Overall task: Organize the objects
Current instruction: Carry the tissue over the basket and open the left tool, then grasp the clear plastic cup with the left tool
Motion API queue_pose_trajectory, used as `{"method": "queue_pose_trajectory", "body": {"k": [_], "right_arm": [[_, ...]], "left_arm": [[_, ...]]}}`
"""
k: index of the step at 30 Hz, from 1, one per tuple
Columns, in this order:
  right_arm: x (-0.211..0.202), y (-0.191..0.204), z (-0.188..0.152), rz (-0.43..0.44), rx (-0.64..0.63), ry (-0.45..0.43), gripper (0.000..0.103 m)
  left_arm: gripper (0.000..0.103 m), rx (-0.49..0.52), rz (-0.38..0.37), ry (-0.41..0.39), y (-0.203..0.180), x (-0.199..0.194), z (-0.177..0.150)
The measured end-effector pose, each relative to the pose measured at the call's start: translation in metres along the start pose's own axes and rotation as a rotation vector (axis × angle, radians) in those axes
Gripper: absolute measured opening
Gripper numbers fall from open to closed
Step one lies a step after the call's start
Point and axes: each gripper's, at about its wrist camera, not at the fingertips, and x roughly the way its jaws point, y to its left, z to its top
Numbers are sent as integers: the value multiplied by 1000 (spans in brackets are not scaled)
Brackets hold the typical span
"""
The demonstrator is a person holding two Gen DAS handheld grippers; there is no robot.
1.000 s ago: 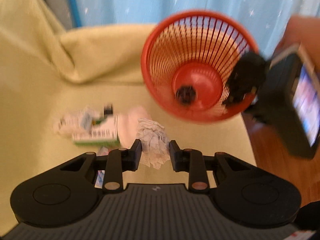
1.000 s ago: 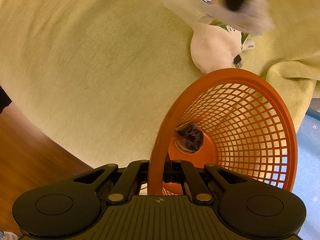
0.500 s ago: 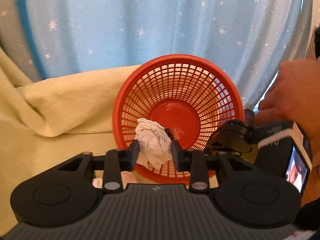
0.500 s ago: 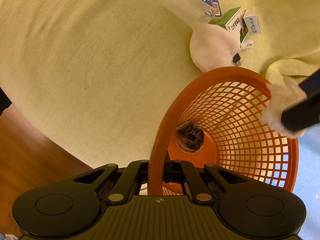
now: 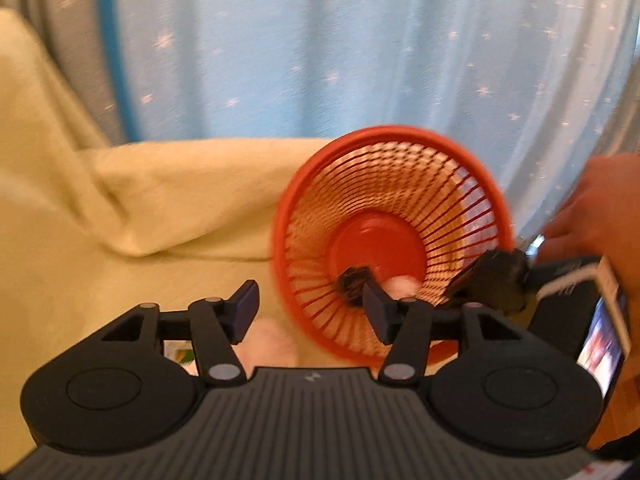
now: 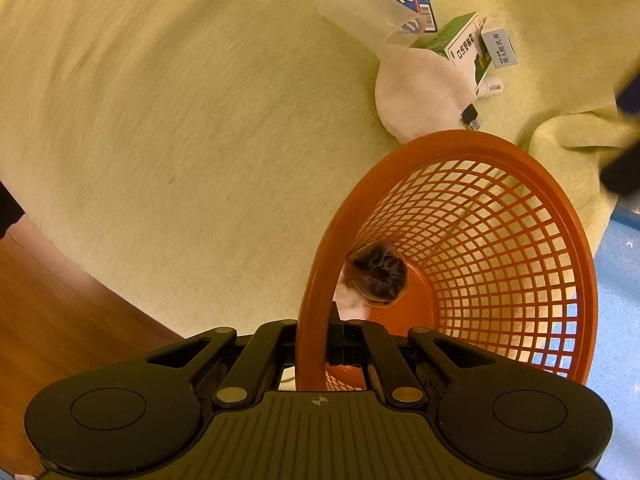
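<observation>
A red mesh basket (image 5: pixel 472 200) is tipped on its side, mouth toward my left gripper (image 5: pixel 310 312), which stands open and empty in front of its lower left rim. At the basket's bottom lie a dark scrap (image 5: pixel 354 282) and a crumpled white paper (image 5: pixel 400 285). My right gripper (image 6: pixel 330 336) is shut on the basket rim (image 6: pixel 316 280); in its view the dark scrap (image 6: pixel 380 272) and a bit of white paper (image 6: pixel 348 298) rest by the base. A white sock (image 6: pixel 420 92), boxes (image 6: pixel 468 46) and a clear cup (image 6: pixel 368 12) lie on the yellow-green cloth (image 6: pixel 180 120).
A blue star-patterned curtain (image 5: pixel 360 40) hangs behind. A person's hand (image 5: pixel 600 208) holds the right gripper's body (image 5: pixel 560 300) at the basket's right. Wooden floor (image 6: pixel 60 308) shows past the cloth's edge. The cloth is bunched in a fold (image 5: pixel 160 200) at the back.
My left gripper has opened and let the crumpled white paper go; the paper now lies inside the basket. The left gripper has drawn back to the left. The right gripper still holds the rim.
</observation>
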Motion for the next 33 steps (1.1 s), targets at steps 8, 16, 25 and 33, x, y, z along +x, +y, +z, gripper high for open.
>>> {"method": "queue_pose_trajectory", "body": {"k": [8, 16, 25, 33], "right_arm": [[0, -2, 3, 8, 9, 7, 0], [-1, -3, 5, 11, 9, 14, 0], [1, -3, 6, 10, 5, 13, 0], [0, -2, 7, 8, 3, 13, 0]], "left_arm": [[58, -123, 168, 112, 33, -11, -63], [59, -94, 195, 199, 29, 2, -103], [75, -25, 198, 191, 5, 36, -123], [75, 36, 219, 207, -6, 70, -131]]}}
